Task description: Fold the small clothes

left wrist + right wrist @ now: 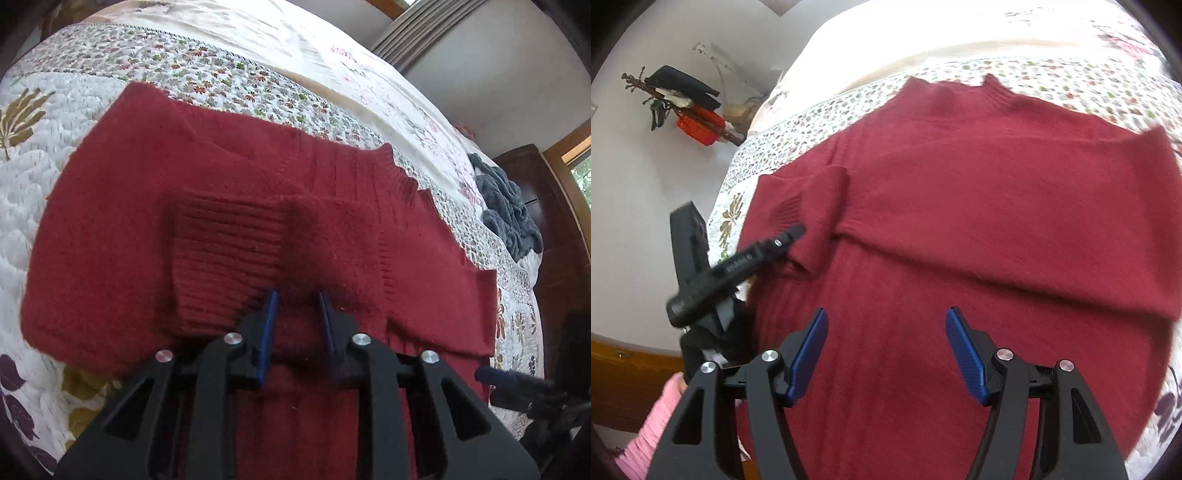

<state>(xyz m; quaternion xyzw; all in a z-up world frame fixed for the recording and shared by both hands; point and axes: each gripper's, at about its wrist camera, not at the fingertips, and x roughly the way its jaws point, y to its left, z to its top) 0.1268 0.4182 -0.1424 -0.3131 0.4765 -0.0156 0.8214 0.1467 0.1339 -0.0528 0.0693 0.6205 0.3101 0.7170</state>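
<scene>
The red sweater [979,206] lies spread flat on the flowered quilt [55,192] of the bed, neck [960,92] toward the far side, with one sleeve [229,251] already laid in over the body so its ribbed cuff sits on the chest. My left tongs [297,317] are down on that folded sleeve, the blue pads narrowed but with a gap showing between them; there is red knit in the gap, though I cannot tell whether they actually pinch it or only rest on it. My right tongs [886,350] hover just above the lower body of the sweater, spread wide and holding nothing. This is a thick, fuzzy knit, so I judge it soft and floppy with no stiffness of its own: lifted by one point it will sag and stretch, and the layers will cling to each other instead of sliding. It looks light enough for one pinch, and not fragile, though the loose weave could snag on a pad edge. I would take it at the firmer ribbed parts, the hem, a cuff or the neck, or at a folded edge where two layers give the pads more to bite.
</scene>
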